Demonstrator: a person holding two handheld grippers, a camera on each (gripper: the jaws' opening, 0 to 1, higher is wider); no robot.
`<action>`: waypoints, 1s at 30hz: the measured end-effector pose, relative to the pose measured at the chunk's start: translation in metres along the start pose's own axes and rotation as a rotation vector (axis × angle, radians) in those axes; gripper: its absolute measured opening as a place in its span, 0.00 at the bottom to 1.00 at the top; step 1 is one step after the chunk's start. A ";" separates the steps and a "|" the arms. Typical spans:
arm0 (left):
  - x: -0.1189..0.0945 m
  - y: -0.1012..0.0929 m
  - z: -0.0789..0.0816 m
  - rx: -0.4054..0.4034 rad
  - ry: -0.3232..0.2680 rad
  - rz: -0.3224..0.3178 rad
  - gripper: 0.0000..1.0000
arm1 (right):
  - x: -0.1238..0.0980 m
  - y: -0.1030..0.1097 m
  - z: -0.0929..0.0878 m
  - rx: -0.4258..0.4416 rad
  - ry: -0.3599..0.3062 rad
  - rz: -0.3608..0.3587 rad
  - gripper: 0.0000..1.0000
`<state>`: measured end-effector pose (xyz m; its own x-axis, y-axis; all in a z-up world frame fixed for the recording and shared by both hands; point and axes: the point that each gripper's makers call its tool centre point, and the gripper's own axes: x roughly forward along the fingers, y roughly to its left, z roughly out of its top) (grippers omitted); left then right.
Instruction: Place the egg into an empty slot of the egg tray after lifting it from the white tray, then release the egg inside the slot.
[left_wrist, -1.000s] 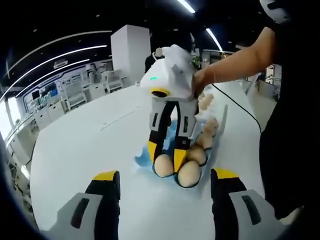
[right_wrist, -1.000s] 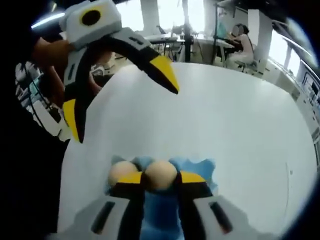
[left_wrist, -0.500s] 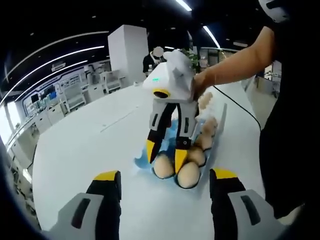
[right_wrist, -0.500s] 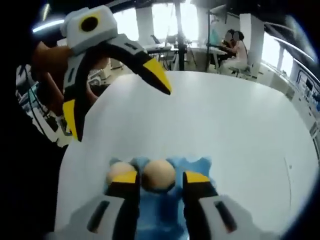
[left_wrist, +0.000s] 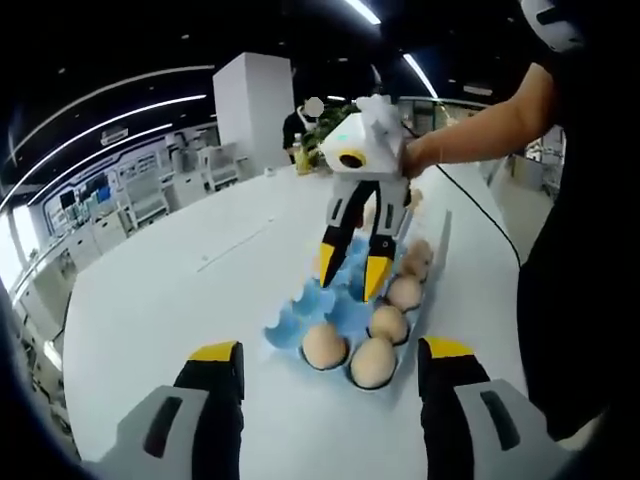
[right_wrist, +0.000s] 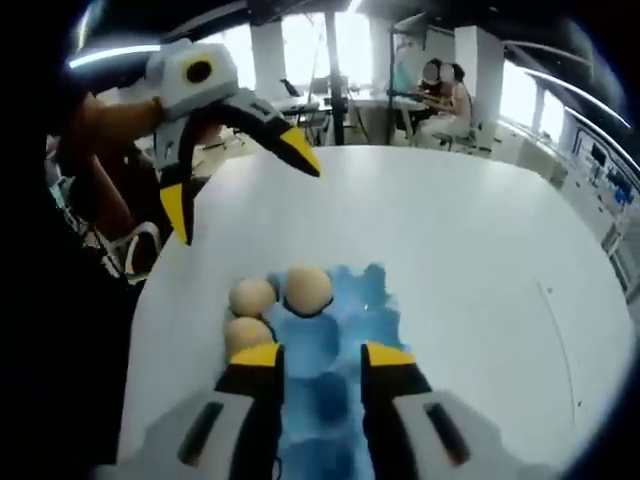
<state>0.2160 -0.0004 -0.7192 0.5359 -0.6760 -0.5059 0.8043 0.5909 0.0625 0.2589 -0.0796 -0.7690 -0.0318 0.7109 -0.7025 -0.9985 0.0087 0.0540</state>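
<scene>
A blue egg tray (left_wrist: 343, 292) lies on the white table (left_wrist: 170, 300) with several eggs along its right side. The nearest egg (left_wrist: 324, 345) sits alone in a front slot; in the right gripper view the same egg (right_wrist: 308, 288) rests in the blue tray (right_wrist: 345, 320) beside two others. My right gripper (left_wrist: 352, 270) hangs open above the tray, apart from every egg. Its own jaws (right_wrist: 320, 355) stand open with nothing between them. My left gripper (left_wrist: 330, 352) is open and empty, low near the tray's front; it also hovers open at upper left (right_wrist: 240, 185).
A person's arm (left_wrist: 480, 125) reaches in from the right holding the right gripper. A dark cable (left_wrist: 480, 210) crosses the table behind. A pale tray edge (left_wrist: 441, 245) runs along the blue tray's right side. People sit at desks (right_wrist: 440, 90) far off.
My right gripper has opened, left the egg in the front slot, and risen back away from the tray. The left gripper has stayed about where it was, open.
</scene>
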 end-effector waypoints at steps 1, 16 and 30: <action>0.000 0.000 0.000 0.001 -0.001 -0.001 0.72 | -0.005 0.000 -0.003 0.008 0.000 -0.002 0.30; 0.001 -0.001 -0.001 0.012 0.016 -0.006 0.69 | -0.054 -0.004 -0.055 0.068 0.058 -0.081 0.31; 0.002 -0.002 0.001 0.011 0.016 -0.007 0.68 | -0.110 -0.015 -0.109 0.163 0.105 -0.198 0.31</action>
<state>0.2158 -0.0031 -0.7188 0.5261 -0.6731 -0.5198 0.8109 0.5812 0.0681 0.2724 -0.2347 -0.7695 0.1503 0.6072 -0.7802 -0.9656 0.2597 0.0161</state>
